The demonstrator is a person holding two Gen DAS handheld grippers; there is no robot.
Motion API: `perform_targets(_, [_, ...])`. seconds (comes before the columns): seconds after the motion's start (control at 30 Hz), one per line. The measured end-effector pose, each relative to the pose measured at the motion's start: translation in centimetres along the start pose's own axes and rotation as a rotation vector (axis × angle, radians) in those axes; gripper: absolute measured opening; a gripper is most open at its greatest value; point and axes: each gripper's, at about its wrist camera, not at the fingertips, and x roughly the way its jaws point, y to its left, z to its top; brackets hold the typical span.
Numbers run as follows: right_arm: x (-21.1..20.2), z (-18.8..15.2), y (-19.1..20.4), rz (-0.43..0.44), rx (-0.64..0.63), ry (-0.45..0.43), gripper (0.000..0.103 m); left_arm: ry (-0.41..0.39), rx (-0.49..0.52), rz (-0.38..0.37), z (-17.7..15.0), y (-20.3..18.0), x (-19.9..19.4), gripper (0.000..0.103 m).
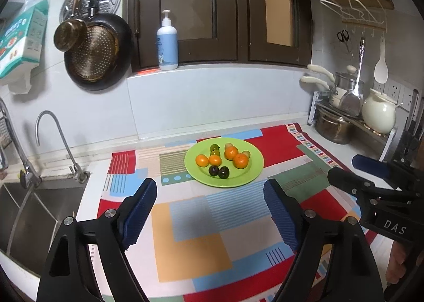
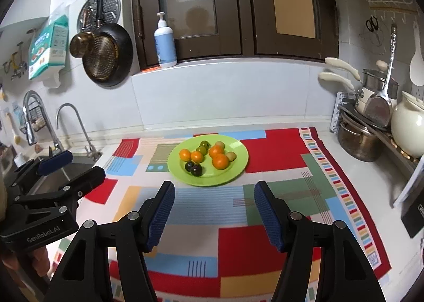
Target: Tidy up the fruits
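A green plate [image 1: 253,169] [image 2: 238,166] sits on the patterned cloth and holds several fruits: orange mandarins [image 1: 240,161] [image 2: 220,162], two dark plums [image 1: 223,172] [image 2: 197,170], small green fruits [image 1: 214,147] [image 2: 204,143] and two pale ones [image 1: 246,154] [image 2: 231,155]. My left gripper [image 1: 210,196] is open and empty, hovering over the cloth in front of the plate; it also shows at the left of the right wrist view [image 2: 76,166]. My right gripper [image 2: 213,197] is open and empty, also short of the plate; it shows at the right of the left wrist view [image 1: 344,169].
A patterned cloth [image 1: 185,235] [image 2: 265,235] covers the counter. A sink [image 1: 34,204] with taps lies to the left. Pots and a white jug [image 1: 379,111] [image 2: 408,129] stand on a rack at the right. A pump bottle [image 1: 167,42] stands on the sill; pans hang on the wall.
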Motion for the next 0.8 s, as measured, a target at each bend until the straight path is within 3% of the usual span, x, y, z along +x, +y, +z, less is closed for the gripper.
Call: perform_targets(0.8, [-3.8,-1.5,0.9,0.008,-0.022,-0.030,0.063,-0.016,0.007,0.021,-1.6,-0.3,-3.7,0.091])
